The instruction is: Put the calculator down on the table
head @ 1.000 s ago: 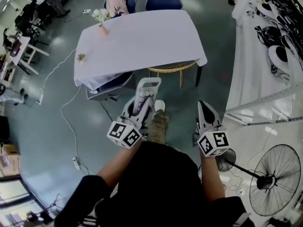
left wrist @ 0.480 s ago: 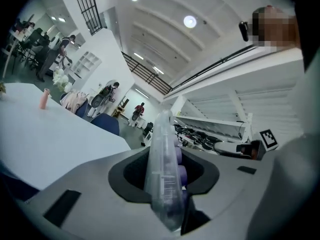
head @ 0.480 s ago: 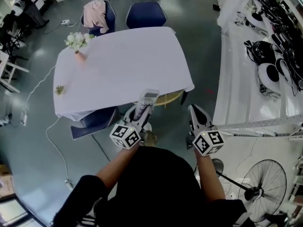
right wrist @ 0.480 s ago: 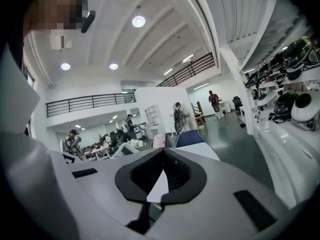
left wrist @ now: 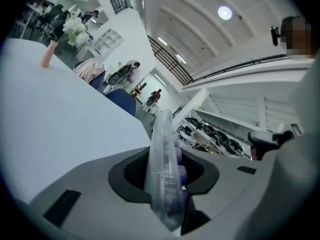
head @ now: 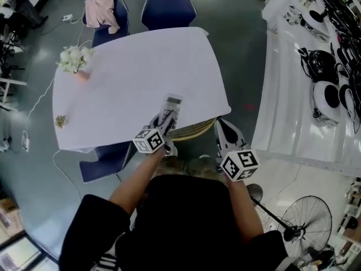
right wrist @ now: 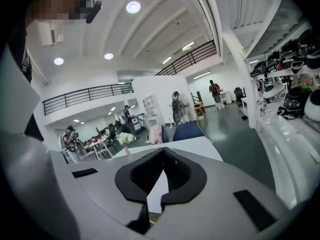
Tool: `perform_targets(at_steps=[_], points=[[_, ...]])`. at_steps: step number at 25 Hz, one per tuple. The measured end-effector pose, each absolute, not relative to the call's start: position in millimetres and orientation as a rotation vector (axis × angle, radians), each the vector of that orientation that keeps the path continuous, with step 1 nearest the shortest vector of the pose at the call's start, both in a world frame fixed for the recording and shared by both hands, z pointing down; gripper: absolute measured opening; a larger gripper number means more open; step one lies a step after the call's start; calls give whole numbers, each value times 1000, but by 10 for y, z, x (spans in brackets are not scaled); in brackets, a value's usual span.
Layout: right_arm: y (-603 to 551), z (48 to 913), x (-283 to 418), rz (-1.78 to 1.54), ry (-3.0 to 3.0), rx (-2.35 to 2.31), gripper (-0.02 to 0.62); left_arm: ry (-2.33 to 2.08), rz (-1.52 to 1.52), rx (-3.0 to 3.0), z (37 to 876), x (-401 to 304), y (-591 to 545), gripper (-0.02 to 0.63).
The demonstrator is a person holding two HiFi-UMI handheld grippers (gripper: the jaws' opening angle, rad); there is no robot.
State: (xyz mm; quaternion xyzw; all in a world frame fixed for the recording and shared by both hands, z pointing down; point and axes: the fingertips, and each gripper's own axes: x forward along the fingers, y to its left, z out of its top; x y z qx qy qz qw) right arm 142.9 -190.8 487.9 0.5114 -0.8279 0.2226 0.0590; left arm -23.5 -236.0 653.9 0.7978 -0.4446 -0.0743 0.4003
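White-clothed table (head: 130, 78) below. Calculator (head: 171, 107) over table's near edge, clamped edge-on between left gripper (head: 162, 123) jaws. Long axis runs out along jaws toward table's middle; seemingly above cloth, not resting. Right gripper (head: 224, 133) just off table's near corner, jaws together, empty. Lowering falls to left.

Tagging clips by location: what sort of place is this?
Probably an open lab or workshop hall: a white-clothed table with blue padded chairs, a long white bench strewn with black cables, a railed mezzanine above.
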Motion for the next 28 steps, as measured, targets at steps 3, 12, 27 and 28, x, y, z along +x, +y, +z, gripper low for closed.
perform_targets(at_steps=[3,12,27,28], points=[[-2080,4995,1493,748,-2519,1487,-3,-1159,-182,1932,7012,-182,-2560,126],[-2660,5261,1559,771,-2580,1128,-3,-1214,-186,1568,8043,102,-2793,127],[-2896,5425,1858,784,-2525,1067,-3,-1234,-6,1441,8485,-91,-2972,210],[-2889,5410,1843,783,-2527,1067,-3,-1234,32,1458,8474,-85,-2985,223]])
